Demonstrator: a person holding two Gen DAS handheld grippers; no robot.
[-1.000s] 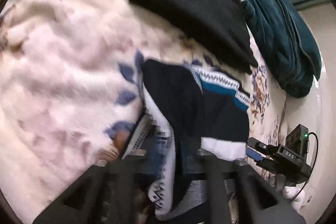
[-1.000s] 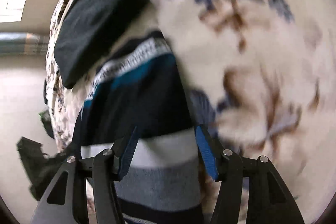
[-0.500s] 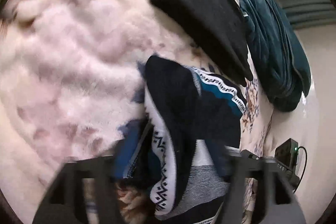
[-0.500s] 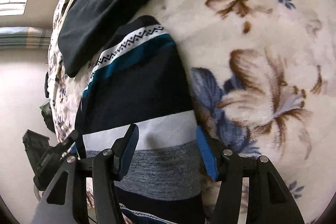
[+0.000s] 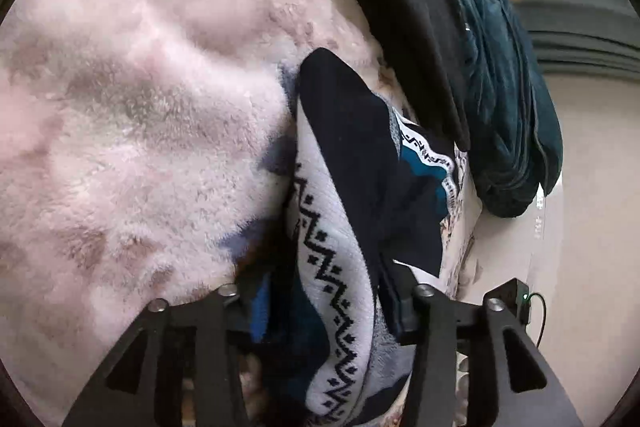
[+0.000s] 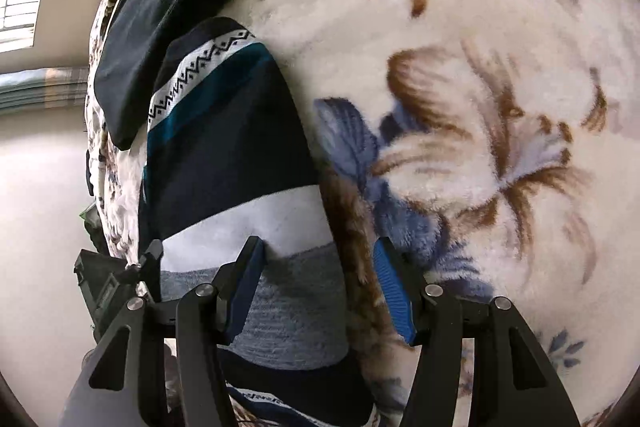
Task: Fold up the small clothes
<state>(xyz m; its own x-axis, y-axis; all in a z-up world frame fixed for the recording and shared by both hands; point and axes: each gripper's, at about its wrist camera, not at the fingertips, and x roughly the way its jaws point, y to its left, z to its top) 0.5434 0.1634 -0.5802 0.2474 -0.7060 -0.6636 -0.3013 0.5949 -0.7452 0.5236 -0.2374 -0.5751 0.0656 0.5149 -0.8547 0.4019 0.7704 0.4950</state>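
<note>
A striped sweater (image 6: 228, 155) in navy, teal, white and grey lies on a fleecy floral blanket (image 6: 480, 107) covering a bed. In the right wrist view it is spread flat, with a zigzag-patterned white band and a teal stripe at its far end, then a broad navy panel, a white band and a grey band nearest the camera. The right gripper (image 6: 318, 287) hovers low over the sweater's near right edge with its blue-padded fingers (image 6: 390, 283) spread apart; the left finger sits over the grey and white bands, the right one over the blanket just beside the garment. Nothing is pinched between them.

In the left wrist view, the sweater (image 5: 352, 155) shows a folded-over flap, navy outside with a white zigzag band, standing up in a ridge between the black fingers. The left gripper (image 5: 324, 291) has its fingers spread on either side of this bunched cloth; whether they actually press on the fabric cannot be told, since the fingertips are hidden by it.

Beyond the sweater, a folded black garment (image 5: 400, 11) lies on the blanket, touching or just beside the sweater's far end. A crumpled dark teal garment (image 5: 504, 87) lies further right near the bed's edge. A small black device (image 5: 508, 295) with a green light sits beside the bed.
</note>
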